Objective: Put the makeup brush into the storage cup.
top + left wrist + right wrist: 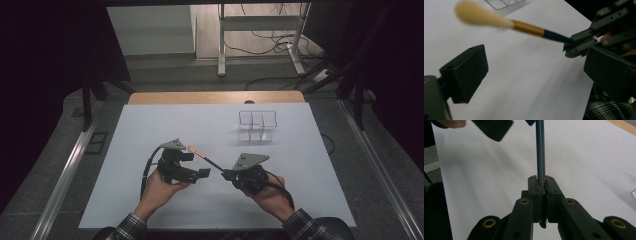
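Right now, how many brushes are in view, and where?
1. The brush is held off the white table by its dark handle in the shut right gripper, its tuft pointing toward the open left gripper.

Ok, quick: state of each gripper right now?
Left gripper: open, holding nothing.
Right gripper: shut on the brush handle.

Overhead view faces forward; both gripper views closely share the brush.
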Tool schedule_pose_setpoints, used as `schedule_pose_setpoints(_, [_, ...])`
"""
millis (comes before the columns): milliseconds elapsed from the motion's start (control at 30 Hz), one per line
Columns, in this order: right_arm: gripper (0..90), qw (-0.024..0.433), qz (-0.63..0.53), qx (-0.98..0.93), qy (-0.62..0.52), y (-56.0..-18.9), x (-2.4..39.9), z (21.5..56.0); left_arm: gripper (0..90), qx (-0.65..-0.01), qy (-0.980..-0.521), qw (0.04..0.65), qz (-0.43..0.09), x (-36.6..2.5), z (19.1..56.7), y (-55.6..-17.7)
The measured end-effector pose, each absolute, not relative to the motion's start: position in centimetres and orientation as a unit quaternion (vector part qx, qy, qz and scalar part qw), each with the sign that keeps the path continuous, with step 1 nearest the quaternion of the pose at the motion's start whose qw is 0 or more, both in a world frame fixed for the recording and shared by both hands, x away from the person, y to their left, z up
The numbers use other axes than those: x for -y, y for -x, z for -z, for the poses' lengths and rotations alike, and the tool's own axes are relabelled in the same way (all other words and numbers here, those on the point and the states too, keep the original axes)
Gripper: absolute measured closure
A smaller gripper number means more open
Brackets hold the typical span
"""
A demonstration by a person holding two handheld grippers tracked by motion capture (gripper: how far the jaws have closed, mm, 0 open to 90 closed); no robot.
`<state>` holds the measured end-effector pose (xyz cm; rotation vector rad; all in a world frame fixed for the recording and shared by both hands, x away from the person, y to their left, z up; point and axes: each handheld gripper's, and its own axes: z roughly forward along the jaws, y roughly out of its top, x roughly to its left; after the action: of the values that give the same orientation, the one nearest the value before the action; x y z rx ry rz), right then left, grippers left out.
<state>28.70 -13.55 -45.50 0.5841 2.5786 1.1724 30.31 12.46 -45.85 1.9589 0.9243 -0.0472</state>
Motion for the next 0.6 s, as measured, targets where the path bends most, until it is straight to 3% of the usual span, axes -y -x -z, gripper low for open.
schedule_pose_setpoints(400, [85.1,0.117,-0.398,-0.891,-0.185,-28.4,12.7,46.1,22.3,-0.384,-0.780,0.492,0.051,-13.0,45.8,-30.5])
schedule_pose_setpoints(600, [84.9,0.110,-0.387,-0.898,-0.180,-28.4,12.4,46.5,42.4,-0.412,-0.757,0.501,0.078,-13.8,46.2,-30.7])
